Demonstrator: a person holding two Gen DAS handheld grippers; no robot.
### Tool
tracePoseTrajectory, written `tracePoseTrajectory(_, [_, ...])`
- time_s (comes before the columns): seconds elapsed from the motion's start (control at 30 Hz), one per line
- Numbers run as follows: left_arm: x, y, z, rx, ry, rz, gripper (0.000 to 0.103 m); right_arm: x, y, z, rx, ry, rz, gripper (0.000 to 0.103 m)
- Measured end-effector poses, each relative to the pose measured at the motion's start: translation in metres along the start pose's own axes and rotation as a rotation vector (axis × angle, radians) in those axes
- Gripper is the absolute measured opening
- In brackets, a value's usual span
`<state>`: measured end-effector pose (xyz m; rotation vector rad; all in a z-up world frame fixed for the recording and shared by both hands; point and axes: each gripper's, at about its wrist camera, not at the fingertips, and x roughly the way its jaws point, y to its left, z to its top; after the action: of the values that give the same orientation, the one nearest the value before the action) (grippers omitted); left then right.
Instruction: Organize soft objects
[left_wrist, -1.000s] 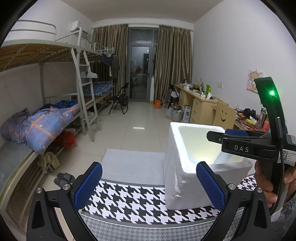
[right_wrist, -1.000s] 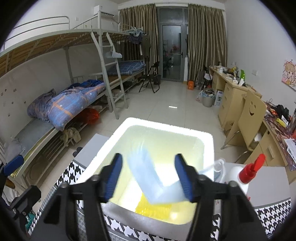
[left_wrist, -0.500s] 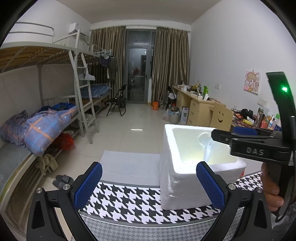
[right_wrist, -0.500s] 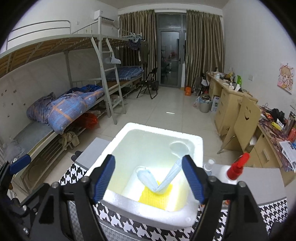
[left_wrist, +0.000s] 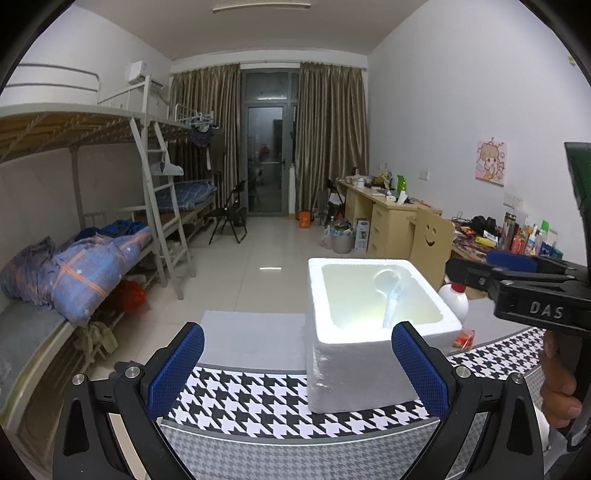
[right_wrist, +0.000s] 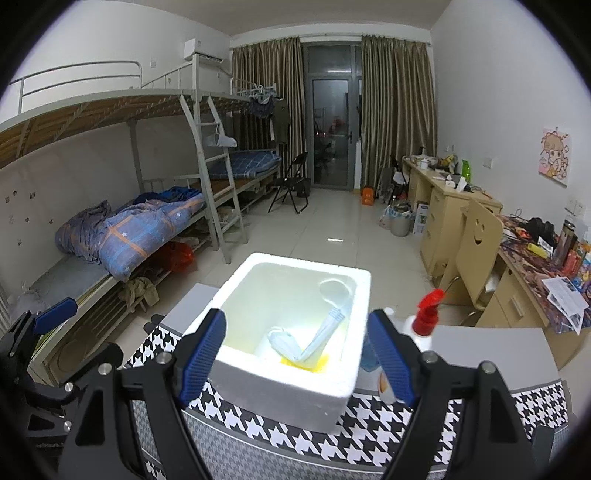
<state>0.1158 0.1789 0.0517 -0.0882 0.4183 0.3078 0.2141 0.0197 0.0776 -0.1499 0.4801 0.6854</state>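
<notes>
Two soft things lie in the white foam box (right_wrist: 295, 325): a pale blue face mask (right_wrist: 314, 339), folded and leaning up toward the far right inner wall, and a yellow cloth (right_wrist: 306, 363) flat on the bottom under it. In the left wrist view you see only the upper part of the mask (left_wrist: 390, 310) against the box's (left_wrist: 351, 354) inside.

Your right tongs (right_wrist: 295, 347) have just been opening and now stand wide, their blue pads on either side of the box's near wall without touching it; nothing is between them but the box below. Your left tongs (left_wrist: 295, 369) are also spread wide and hold nothing, hanging over the black-and-white checked cloth (left_wrist: 258, 398) to the left of the box. Your right hand (left_wrist: 557, 384) shows at the right edge of that view, wrapped round the handle.

Just right of the box stands a white bottle with a red spray top (right_wrist: 424, 321). The box rests on the checked cloth (right_wrist: 369, 432) near the table's near edge.
</notes>
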Motion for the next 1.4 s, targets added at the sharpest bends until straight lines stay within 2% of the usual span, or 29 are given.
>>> tracePoseTrajectory(0.07, [-0.003,-0.003,-0.002,0.002,0.002,0.002,0.102,-0.009,-0.001,-0.005,0.000,-0.022,-0.008,0.090])
tracePoseTrajectory(0.13, [-0.006,-0.003,-0.004,-0.004,0.004,0.003,0.102,-0.016,-0.002,-0.007,0.006,-0.033,-0.017,0.092])
tracePoseTrajectory(0.6, [-0.044,-0.018,-0.011,0.011,-0.031,-0.018,0.102,-0.058,-0.008,-0.025,0.030,-0.063,-0.016,0.092])
tracePoseTrajectory(0.97, [-0.068,-0.041,-0.017,0.035,-0.057,-0.072,0.102,-0.095,-0.013,-0.049,0.023,-0.096,-0.019,0.093])
tracePoseTrajectory(1.4, [-0.082,-0.063,-0.034,0.039,-0.060,-0.139,0.102,-0.118,-0.027,-0.075,0.050,-0.099,-0.051,0.094])
